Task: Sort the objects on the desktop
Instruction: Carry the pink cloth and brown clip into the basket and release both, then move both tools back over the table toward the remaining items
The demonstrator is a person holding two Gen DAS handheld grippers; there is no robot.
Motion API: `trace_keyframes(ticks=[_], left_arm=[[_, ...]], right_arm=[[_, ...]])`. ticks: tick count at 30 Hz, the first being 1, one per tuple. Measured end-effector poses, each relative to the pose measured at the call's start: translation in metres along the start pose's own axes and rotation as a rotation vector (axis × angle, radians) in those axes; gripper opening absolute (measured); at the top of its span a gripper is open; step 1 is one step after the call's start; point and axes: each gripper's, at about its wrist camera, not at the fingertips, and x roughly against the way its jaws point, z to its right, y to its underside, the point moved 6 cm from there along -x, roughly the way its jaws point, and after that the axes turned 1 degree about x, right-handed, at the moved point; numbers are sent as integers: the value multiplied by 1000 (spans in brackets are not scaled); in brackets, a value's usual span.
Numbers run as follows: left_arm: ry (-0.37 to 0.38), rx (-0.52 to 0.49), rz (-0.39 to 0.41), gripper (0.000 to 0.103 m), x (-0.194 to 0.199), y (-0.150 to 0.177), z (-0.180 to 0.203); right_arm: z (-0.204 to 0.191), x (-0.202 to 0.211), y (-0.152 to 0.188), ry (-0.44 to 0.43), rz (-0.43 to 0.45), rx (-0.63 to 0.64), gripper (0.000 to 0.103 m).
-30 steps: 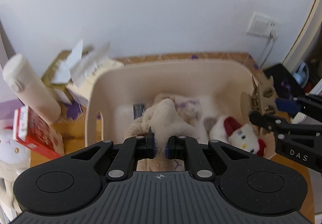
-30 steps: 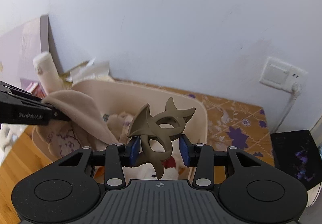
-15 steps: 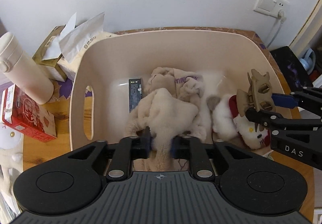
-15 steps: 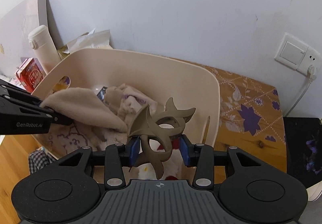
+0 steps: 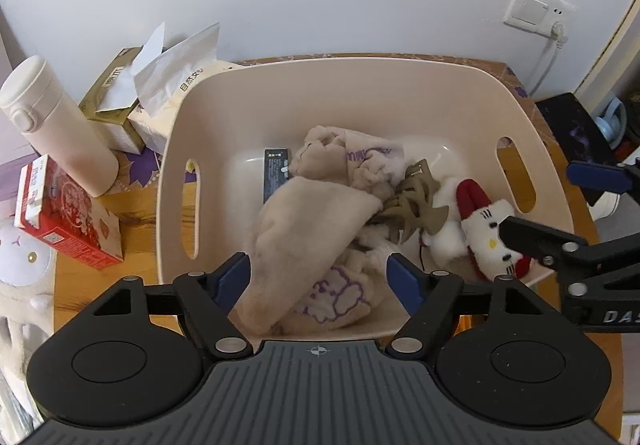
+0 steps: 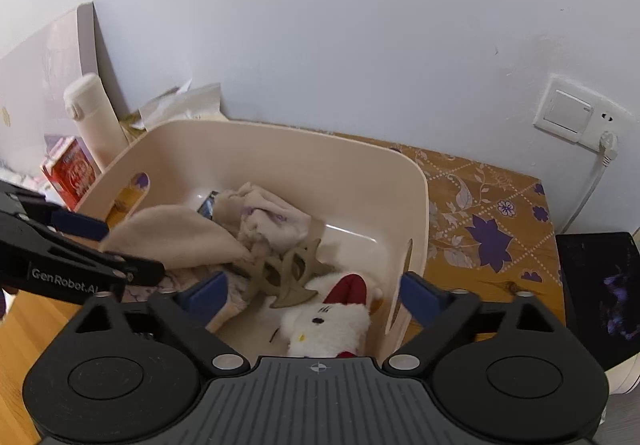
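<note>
A bin, beige plastic with slot handles, sits on a wooden desk against a white wall. Inside lie a crumpled beige towel, a brown hair claw resting partly on the towel, a white plush cat with a red bow just beside the claw, and a dark flat packet touching the towel's far edge.

The left gripper hovers over the bin's near rim, jaws spread wide and empty, the towel below them. The right gripper hovers at the bin's right side, jaws also wide apart and holding nothing, the claw and plush beneath.

Four things appear sorted into the bin. Outside it, to the left, stand a white flask, a red box, a gold box and a tissue pack, close together. A white soft toy shows at the far left edge. Whether these belong in the bin cannot be told; if so, much remains.
</note>
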Motion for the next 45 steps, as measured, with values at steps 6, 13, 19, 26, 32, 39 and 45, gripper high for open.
trace_keyframes(ticks=[6,13,19,26,32,39,45], left_arm=[[-15,23,21,77,16,8,-10],[-22,26,67,77,43,14,-19],[-25,28,104,81,67,24,-23],[-7,13,118,82,84,46,-16],[-7,7,116,82,88,73,-7],[-4,26,113,82,92,107,6],[19,15,87,82,91,140,23]], right_arm=[[-2,19,3,20,28,-20,103],[-9,42,8,47,53,-29,103],[-16,64,17,73,68,-33,103],[-20,85,35,94,68,-31,103],[-17,98,62,119,45,-35,103],[-13,111,96,139,22,-27,103],[-13,112,129,143,-34,-8,103]])
